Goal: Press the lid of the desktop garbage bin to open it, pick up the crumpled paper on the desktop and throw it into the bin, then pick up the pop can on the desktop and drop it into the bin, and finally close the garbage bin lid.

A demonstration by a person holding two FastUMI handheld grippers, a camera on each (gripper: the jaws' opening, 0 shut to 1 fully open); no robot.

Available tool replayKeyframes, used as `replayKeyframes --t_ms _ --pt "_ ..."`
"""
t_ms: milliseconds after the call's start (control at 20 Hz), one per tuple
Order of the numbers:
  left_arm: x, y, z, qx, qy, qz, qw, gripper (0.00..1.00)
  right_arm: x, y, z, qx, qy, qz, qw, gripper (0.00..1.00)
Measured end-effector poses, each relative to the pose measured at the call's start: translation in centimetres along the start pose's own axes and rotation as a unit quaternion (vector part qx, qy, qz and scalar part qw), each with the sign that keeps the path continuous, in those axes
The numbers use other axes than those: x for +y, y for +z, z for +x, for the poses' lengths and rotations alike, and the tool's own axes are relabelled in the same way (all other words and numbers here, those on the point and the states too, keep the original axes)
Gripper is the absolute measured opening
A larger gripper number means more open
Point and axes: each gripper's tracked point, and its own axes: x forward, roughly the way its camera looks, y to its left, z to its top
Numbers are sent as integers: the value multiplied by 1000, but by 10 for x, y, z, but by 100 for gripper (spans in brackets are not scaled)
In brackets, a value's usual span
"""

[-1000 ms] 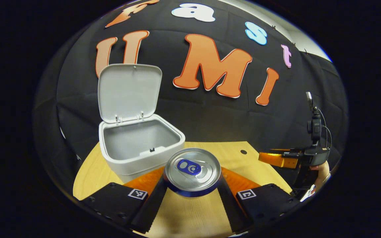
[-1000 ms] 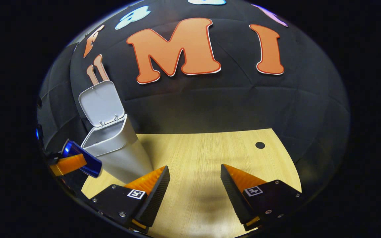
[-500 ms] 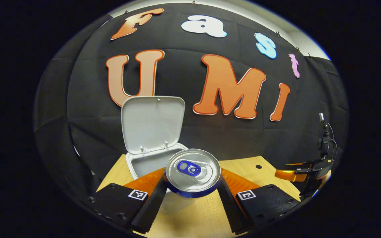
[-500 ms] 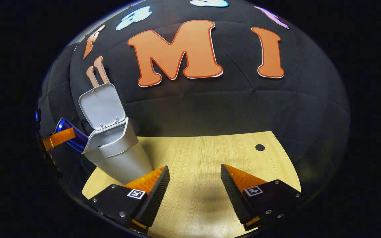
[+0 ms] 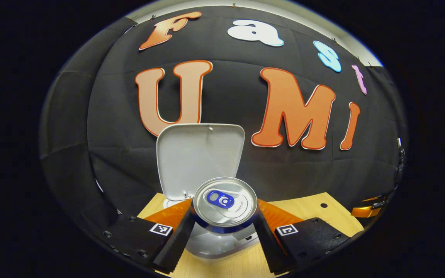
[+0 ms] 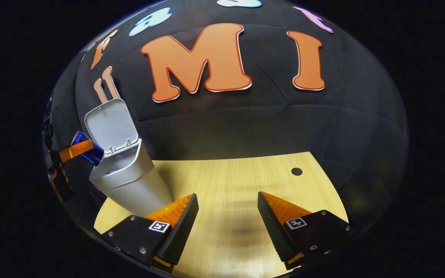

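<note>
A: Where was the can [image 5: 224, 204]?

B: Pinched between the two fingers of the left hand-held gripper [image 5: 223, 227], one finger pressed on each side, its silver top with the blue tab facing the camera. It was held off the table, in front of the bin's raised lid [image 5: 200, 156].

A: And the bin [image 6: 124, 178]?

B: White, standing near the table's [image 6: 238, 181] far left corner in the right gripper view, its lid [image 6: 110, 124] open and upright against the booth's black wall. In that same view the can [image 6: 87, 151] showed as a blue cylinder at the bin's left, level with the rim, with the left hand-held gripper [image 6: 76, 150] on it.

A: The right hand-held gripper [image 6: 227, 216]?

B: Fingers spread wide, nothing between them, hovering over the bare wood near the table's near edge. In the left gripper view a small part of it [image 5: 367, 210] showed at the far right.

A: Anything else on the table?

B: A small dark round hole [image 6: 296, 171] towards the far right corner.
</note>
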Motion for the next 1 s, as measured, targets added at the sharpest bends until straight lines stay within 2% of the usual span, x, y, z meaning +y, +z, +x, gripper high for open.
replayKeyframes --t_ms 200,250,350,650,1000 --pt "3 -2 12 -4 4 -15 1000 85 -9 -2 1 3 -12 1 1000 92" --pt "3 -1 10 -8 7 -8 1000 91 -10 -4 0 4 -14 4 1000 92" --pt "0 5 10 -13 4 5 1000 95 -10 -4 1 5 -13 9 1000 93" --pt "-5 9 12 -17 3 12 1000 94 -6 -4 4 7 -5 8 1000 92" --pt "-2 31 3 -11 -7 -13 1000 95 -1 -3 5 5 9 10 1000 92"
